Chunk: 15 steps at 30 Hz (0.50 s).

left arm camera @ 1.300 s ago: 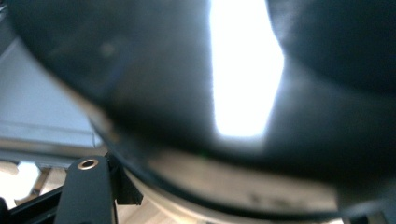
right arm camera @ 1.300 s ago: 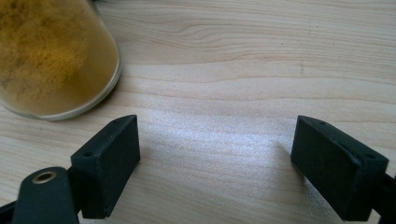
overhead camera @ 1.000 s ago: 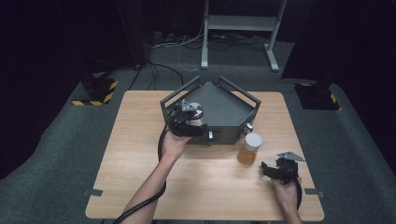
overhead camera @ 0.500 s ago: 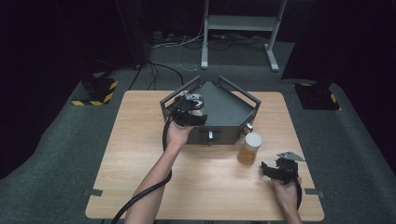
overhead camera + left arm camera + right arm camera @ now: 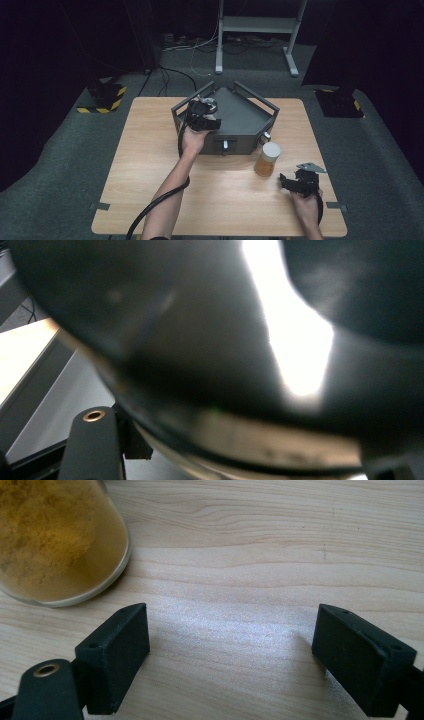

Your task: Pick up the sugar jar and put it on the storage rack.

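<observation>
In the high view my left gripper [image 5: 201,117] hovers over the left part of a dark grey five-sided tray [image 5: 245,117]. It is shut on a dark round container [image 5: 200,365], which sits blurred and very close in the left gripper view, so I cannot tell what is in it. A jar of yellow-brown powder [image 5: 267,159] with a white lid stands on the table in front of the tray's right corner. My right gripper [image 5: 298,182] rests low near the front right, open, with bare wood between its jaws. That jar [image 5: 55,540] is just past its left finger [image 5: 117,655].
The tray has raised rails and a small knob [image 5: 225,145] on its front wall. The wooden table [image 5: 150,150] ends close behind my right hand. A cable [image 5: 155,207] trails from my left gripper along the forearm. Beyond the table are a floor, stands and wires.
My left hand has carried the container a little farther from the person, over the tray's left side. The right gripper and the powder jar have stayed put.
</observation>
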Each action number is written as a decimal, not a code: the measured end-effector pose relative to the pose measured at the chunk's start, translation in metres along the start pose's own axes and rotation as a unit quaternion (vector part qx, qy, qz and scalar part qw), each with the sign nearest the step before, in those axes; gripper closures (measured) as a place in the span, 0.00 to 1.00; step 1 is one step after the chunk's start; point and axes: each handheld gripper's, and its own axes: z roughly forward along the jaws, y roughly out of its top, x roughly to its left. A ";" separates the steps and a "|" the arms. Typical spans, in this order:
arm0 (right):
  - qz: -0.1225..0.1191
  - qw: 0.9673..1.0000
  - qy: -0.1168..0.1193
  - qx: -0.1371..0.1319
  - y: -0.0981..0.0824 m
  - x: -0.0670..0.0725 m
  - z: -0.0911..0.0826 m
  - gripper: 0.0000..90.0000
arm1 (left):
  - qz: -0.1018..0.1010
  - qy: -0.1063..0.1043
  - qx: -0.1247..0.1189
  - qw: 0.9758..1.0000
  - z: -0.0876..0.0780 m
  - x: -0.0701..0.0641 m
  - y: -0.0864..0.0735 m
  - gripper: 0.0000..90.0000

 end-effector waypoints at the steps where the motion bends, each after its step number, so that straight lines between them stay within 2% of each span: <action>1: 0.000 1.000 0.000 0.000 0.000 0.000 0.000 0.16 | 0.000 0.000 0.000 1.000 0.000 0.000 0.000 0.35; 15: 0.000 1.000 -0.001 0.000 0.000 0.000 0.000 0.16 | 0.000 0.005 0.002 1.000 0.006 0.002 -0.004 0.35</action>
